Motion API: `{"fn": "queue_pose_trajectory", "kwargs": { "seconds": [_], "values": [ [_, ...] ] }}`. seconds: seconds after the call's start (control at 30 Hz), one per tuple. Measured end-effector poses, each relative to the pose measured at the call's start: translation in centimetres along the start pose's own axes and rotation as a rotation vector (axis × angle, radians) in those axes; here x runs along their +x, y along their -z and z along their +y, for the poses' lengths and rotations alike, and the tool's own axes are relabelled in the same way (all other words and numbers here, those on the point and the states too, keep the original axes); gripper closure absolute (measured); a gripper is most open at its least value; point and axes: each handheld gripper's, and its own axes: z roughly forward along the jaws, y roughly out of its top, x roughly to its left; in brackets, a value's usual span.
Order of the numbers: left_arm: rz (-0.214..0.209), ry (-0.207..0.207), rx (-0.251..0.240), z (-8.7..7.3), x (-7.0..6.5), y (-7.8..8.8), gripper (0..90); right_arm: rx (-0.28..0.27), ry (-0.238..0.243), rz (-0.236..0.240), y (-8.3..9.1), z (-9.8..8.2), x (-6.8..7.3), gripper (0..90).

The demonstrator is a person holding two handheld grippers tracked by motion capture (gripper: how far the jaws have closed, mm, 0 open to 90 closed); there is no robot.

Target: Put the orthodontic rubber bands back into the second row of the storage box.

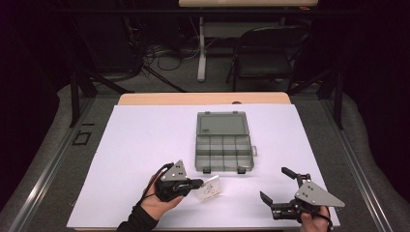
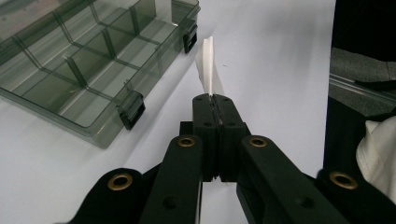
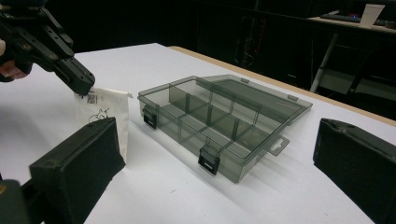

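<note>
A small white bag with a black print sits just in front of the organizer box, pinched at one edge by the left tool, whose jaws are clenched on it. The left gripper view shows the bag edge-on, rising thin from between the pressed jaws; the right gripper view shows its printed face hanging below the tool's tip. The smoky transparent box lies open on the white table, lid folded back, compartments bare, two black latches toward the person. The right tool hovers near the table's front right, jaws spread wide, gripping nothing.
</note>
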Motion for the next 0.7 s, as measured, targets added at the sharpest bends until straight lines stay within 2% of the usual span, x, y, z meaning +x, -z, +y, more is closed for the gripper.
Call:
{"fn": "queue_pose_trajectory", "kwargs": {
  "seconds": [0.27, 0.7],
  "values": [
    [0.019, 0.005, -0.026, 0.1, 0.3, 0.9, 89.5, 0.002, 0.0, -0.001, 0.0, 0.0, 0.0, 0.3],
    [0.033, 0.015, -0.038, 0.2, 0.6, 1.4, 89.5, 0.002, 0.0, -0.001, 0.0, 0.0, 0.0, 0.3]
  ]
}}
